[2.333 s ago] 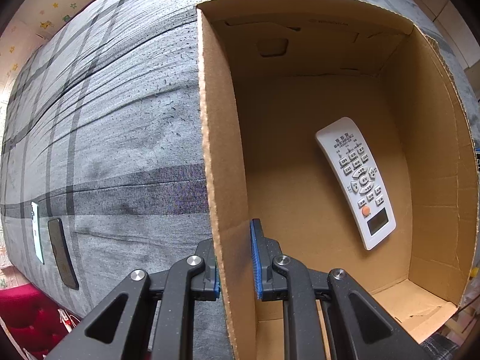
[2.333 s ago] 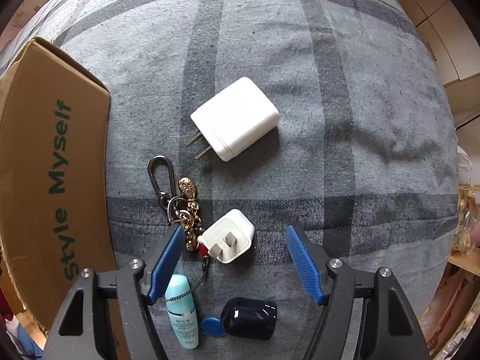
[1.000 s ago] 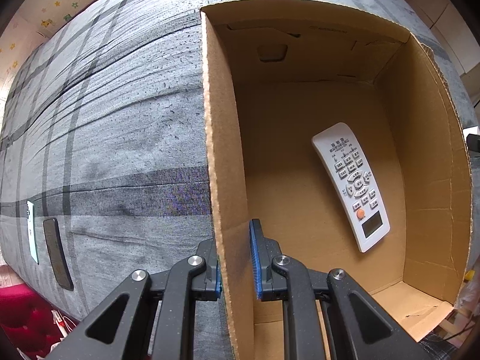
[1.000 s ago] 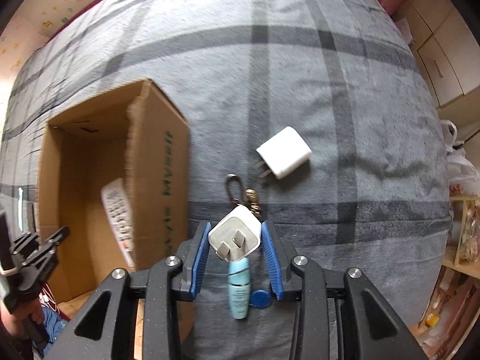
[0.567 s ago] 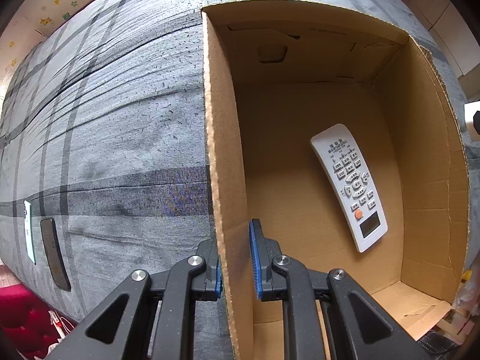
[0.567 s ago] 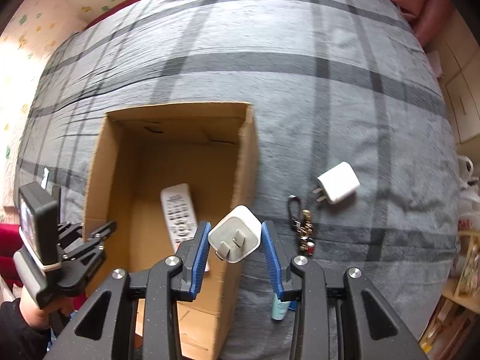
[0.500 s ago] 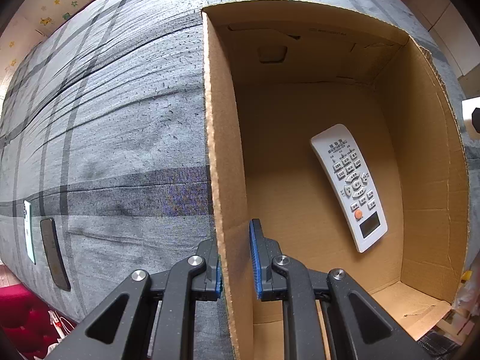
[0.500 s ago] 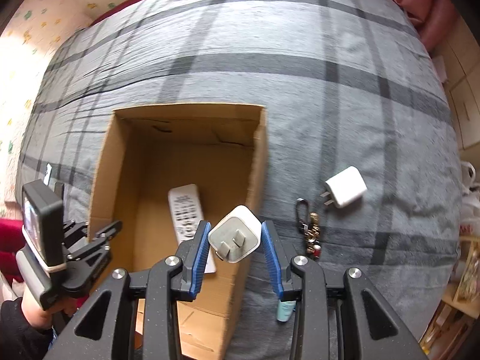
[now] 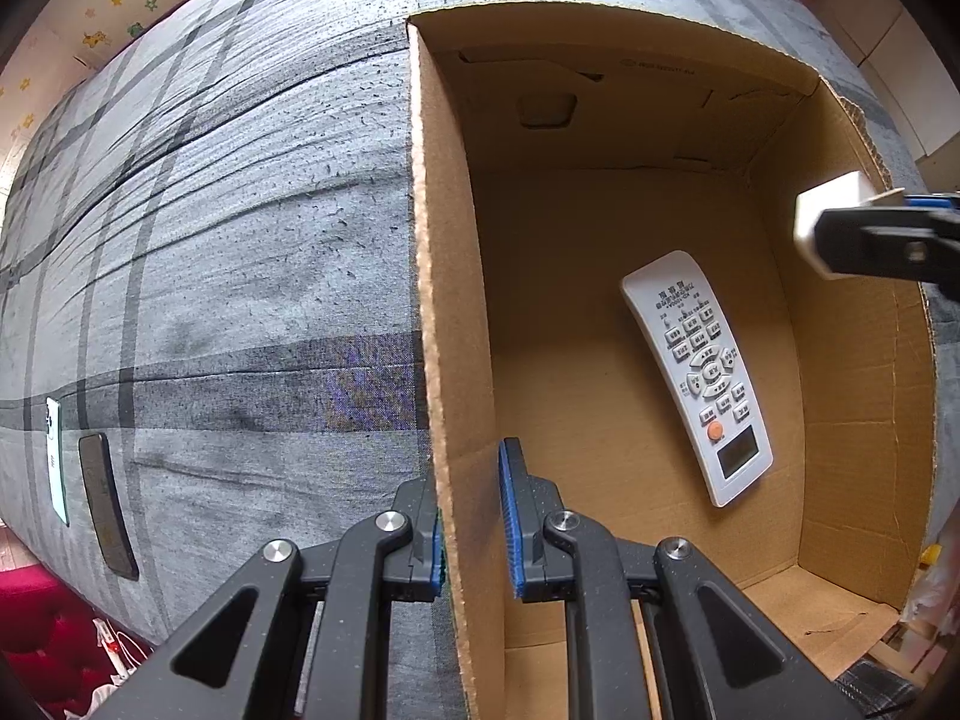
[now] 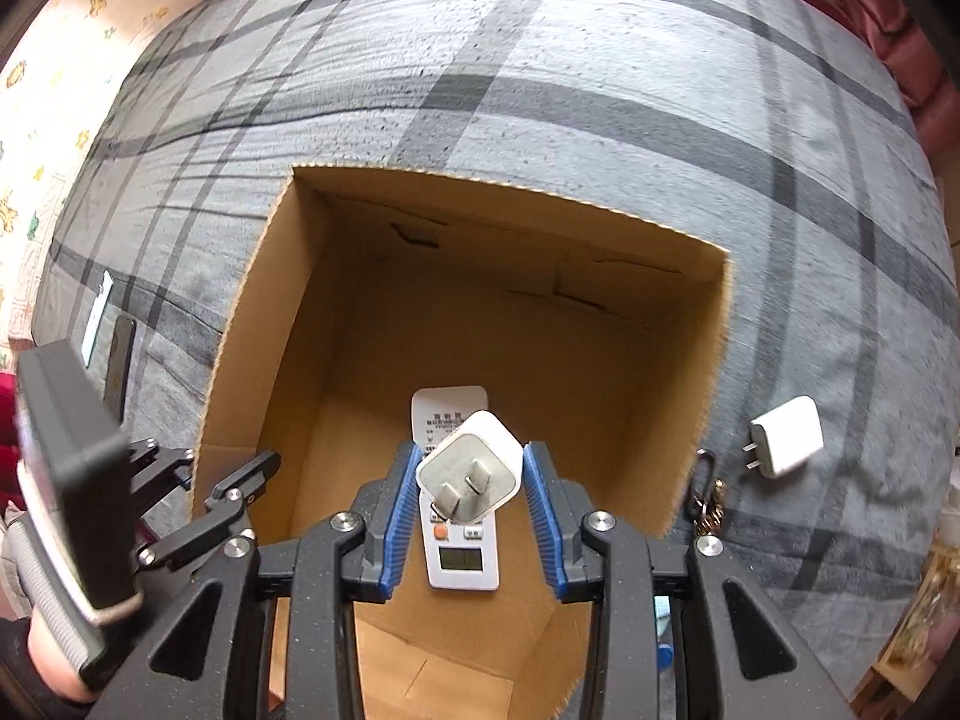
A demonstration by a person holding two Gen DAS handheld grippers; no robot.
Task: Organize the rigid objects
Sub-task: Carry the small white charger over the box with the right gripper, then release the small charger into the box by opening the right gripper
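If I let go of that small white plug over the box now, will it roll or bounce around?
Probably not roll: the plug is a blocky cube with flat sides. It looks light and rigid, so it may hop once on the cardboard box. It hangs over the remote, so it could land on that.

Looking straight down past the left gripper (image 9: 471,525), its blue pads are pinched on the near left wall of the open cardboard box (image 9: 432,276), one pad outside and one inside; the box sits on a grey plaid bed cover (image 9: 240,252), and a white remote control (image 9: 699,375) lies face up on the box floor, tilted, toward the right wall. At the right edge the right gripper (image 9: 888,234) reaches in above the box's right wall, clamping a small white charger (image 9: 825,210); far left on the bed cover, two slim phones (image 9: 105,504) lie side by side, one light and one dark.
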